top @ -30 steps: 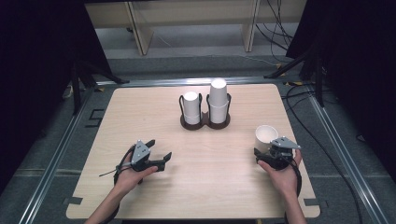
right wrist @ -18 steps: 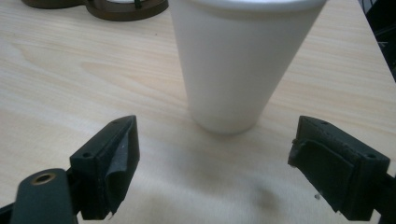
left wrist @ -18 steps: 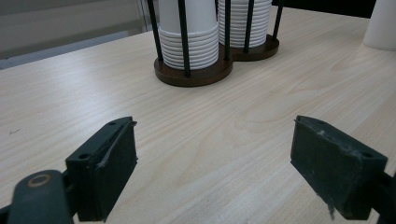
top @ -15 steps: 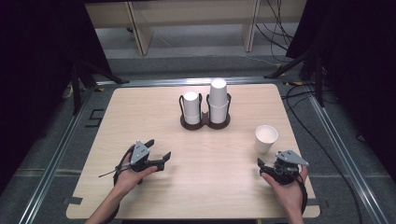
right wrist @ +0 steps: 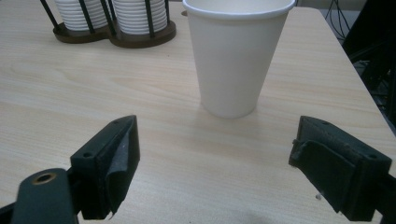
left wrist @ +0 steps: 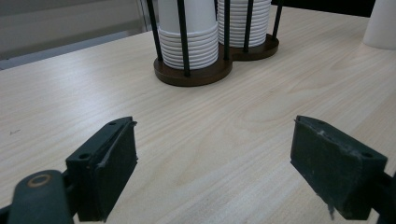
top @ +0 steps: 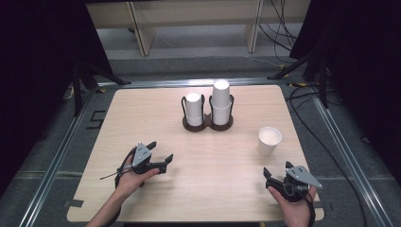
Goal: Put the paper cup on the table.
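A single white paper cup (top: 269, 140) stands upright on the right of the wooden table (top: 142, 113). It shows close up in the right gripper view as the cup (right wrist: 236, 56). My right gripper (top: 276, 168) lies nearer the person than the cup, apart from it, its jaws open and empty (right wrist: 215, 172). A dark wooden holder (top: 208, 124) at the table's far middle carries two stacks of white cups (top: 221, 99). My left gripper (top: 161, 151) rests at the front left, open with nothing between its jaws (left wrist: 215, 172), pointing at the holder (left wrist: 191, 74).
Bare tabletop lies between the two grippers and in front of the holder. Cables (top: 302, 101) trail on the floor right of the table. A metal rail (top: 61, 151) frames the table's sides. Pale shelving (top: 198, 23) stands behind.
My right gripper was at the single cup and has drawn back toward the person, leaving the cup standing. The left gripper has stayed put.
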A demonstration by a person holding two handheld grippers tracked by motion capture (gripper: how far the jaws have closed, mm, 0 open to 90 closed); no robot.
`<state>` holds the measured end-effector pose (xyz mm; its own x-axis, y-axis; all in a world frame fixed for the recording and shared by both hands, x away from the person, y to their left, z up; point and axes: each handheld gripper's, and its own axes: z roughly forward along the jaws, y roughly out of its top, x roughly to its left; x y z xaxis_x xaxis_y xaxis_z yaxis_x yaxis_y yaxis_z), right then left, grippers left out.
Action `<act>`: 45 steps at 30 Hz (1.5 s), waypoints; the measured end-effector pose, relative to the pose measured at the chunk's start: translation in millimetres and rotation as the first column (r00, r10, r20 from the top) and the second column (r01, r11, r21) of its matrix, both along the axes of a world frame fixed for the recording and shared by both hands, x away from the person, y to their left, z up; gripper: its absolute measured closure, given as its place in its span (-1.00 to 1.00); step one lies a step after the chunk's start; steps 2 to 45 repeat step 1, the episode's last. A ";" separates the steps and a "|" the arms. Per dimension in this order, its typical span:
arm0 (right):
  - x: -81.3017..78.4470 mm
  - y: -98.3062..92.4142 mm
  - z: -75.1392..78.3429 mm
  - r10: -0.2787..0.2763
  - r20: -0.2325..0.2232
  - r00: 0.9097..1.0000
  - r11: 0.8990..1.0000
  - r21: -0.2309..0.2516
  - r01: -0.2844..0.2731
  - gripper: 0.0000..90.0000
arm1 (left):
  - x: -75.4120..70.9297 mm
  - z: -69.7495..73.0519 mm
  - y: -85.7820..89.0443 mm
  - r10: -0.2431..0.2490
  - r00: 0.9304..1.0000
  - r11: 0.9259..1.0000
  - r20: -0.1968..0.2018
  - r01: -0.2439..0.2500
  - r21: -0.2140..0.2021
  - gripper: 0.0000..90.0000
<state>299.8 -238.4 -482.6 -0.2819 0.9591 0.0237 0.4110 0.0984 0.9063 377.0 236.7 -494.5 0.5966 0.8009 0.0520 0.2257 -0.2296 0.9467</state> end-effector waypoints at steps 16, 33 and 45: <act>0.5 -0.2 0.0 0.000 0.000 1.000 1.000 0.005 0.000 -0.66 | 0.0 0.0 0.0 0.000 1.000 1.000 0.000 0.000 0.000 -0.69; 0.5 -0.2 0.0 0.000 0.000 1.000 1.000 0.005 0.000 -0.66 | 0.0 0.0 0.0 0.000 1.000 1.000 0.000 0.000 0.000 -0.69; 0.5 -0.2 0.0 0.000 0.000 1.000 1.000 0.005 0.000 -0.66 | 0.0 0.0 0.0 0.000 1.000 1.000 0.000 0.000 0.000 -0.69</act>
